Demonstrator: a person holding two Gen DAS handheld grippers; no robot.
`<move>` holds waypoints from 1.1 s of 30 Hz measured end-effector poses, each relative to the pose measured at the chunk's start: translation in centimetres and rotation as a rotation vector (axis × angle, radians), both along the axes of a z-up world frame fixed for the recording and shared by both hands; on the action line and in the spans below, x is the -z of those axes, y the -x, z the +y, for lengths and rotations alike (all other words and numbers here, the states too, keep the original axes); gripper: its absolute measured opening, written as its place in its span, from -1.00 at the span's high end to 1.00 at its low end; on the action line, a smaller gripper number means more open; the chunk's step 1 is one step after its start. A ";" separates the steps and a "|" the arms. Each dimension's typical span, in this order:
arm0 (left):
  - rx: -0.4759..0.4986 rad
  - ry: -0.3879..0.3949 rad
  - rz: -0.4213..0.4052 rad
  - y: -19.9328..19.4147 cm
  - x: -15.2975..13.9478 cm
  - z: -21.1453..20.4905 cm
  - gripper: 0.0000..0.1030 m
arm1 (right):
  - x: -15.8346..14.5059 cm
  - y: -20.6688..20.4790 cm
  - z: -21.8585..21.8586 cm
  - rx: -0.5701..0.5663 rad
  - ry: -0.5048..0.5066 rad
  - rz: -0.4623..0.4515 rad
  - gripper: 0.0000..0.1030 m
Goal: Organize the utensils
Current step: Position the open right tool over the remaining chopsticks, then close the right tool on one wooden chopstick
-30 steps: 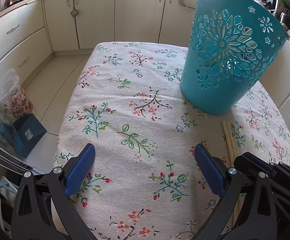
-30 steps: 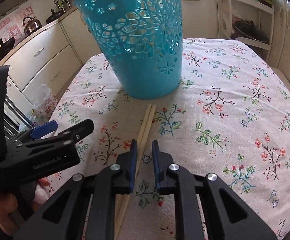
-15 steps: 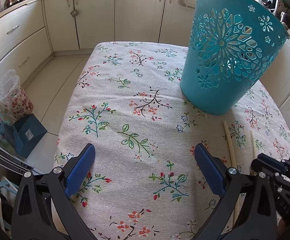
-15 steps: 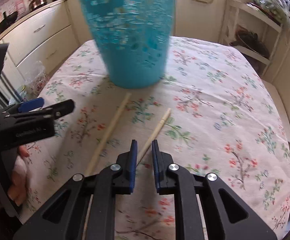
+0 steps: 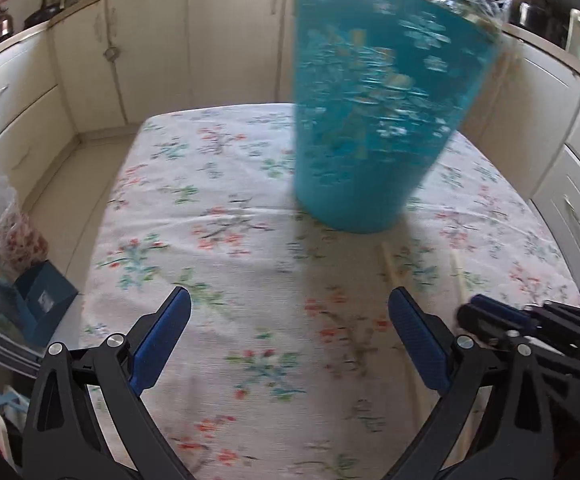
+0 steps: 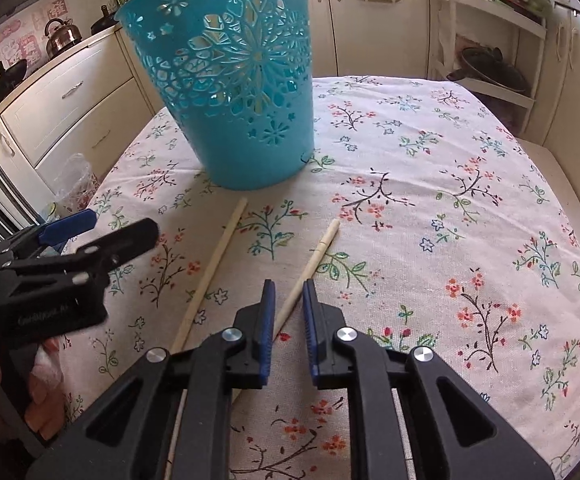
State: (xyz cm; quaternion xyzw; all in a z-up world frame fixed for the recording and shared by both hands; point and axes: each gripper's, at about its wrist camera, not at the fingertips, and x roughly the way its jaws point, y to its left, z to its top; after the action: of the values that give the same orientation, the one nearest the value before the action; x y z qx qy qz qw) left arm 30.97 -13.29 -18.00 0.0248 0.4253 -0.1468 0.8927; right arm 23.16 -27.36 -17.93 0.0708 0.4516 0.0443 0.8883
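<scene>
Right tool (image 6: pixel 287 312) grips chopstick (image 6: pixel 314 258) over floral tablecloth (image 6: pixel 450 216) among kitchen cabinets (image 6: pixel 69 96).

My left camera view is smeared all over: the blue basket (image 5: pixel 374 120) is a streaky blur, its cut-out pattern unreadable, and the flowers on the tablecloth (image 5: pixel 249 240) run together. The two chopsticks (image 5: pixel 392 270) are faint there, and their near ends vanish behind my left gripper (image 5: pixel 290 340) frame. In my right view, the chopstick (image 6: pixel 310 268) between my right gripper (image 6: pixel 287 308) pads disappears under the frame, so I can't tell whether the pads actually press it. The other chopstick (image 6: pixel 213 272) slips under too. The basket's rim is cut off at the top edge.
</scene>
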 end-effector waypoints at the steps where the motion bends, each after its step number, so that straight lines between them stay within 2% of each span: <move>1: 0.013 -0.005 0.000 0.0 -0.1 -0.7 -0.80 | 0.0 0.0 -0.1 0.002 0.001 0.001 0.71; 4: 0.040 -0.058 0.006 -0.1 0.0 -3.1 -0.54 | 0.0 0.0 -0.4 0.019 -0.002 0.008 0.71; 6: 0.063 -0.078 0.032 -0.4 0.5 -4.4 -0.27 | -0.1 0.0 -0.9 0.038 -0.008 0.013 0.71; 7: 0.068 -0.089 0.042 -0.4 0.7 -4.9 -0.19 | -0.1 0.0 -1.2 0.044 -0.013 0.014 0.71; 9: 0.089 -0.111 0.062 -0.5 1.4 -5.7 0.17 | 0.0 0.1 -1.5 0.058 -0.019 0.013 0.71; 10: 0.089 -0.118 0.050 -0.4 1.5 -5.9 0.22 | 0.0 0.0 -1.7 0.064 -0.020 0.012 0.71; 12: 0.083 -0.107 0.051 -0.4 1.4 -5.8 0.58 | 0.0 0.0 -1.9 0.071 -0.037 0.007 0.71; 14: 0.046 -0.080 0.065 -0.5 1.4 -5.0 0.81 | 0.1 -0.2 -2.0 0.073 -0.034 -0.001 0.71; 17: -0.012 -0.012 0.091 -0.5 1.4 -3.1 0.85 | 0.0 -0.8 -1.4 0.044 -0.001 -0.001 0.76; 19: -0.009 0.027 0.104 -0.2 1.4 -2.1 0.86 | -0.1 -1.1 -0.7 -0.007 0.021 0.009 0.82; 23: 0.047 0.031 0.104 0.4 1.4 -1.1 0.86 | -0.7 -1.0 1.2 -0.197 0.086 0.042 0.88; 25: 0.057 0.026 0.113 0.3 1.3 -0.9 0.85 | -0.8 -0.8 1.4 -0.244 0.115 0.053 0.88; 30: 0.053 0.010 0.126 -0.3 1.3 -0.8 0.85 | -0.5 -1.1 -0.5 -0.177 0.039 0.074 0.83; 33: 0.053 -0.028 0.112 -0.2 1.2 -1.3 0.84 | -0.3 -0.7 0.3 -0.184 0.082 0.058 0.79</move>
State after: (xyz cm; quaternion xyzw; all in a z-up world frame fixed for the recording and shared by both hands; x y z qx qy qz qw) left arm 31.16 -14.64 -19.17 0.0400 0.4757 -0.1654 0.8630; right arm 23.87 -27.06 -17.59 -0.0060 0.4830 0.1052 0.8693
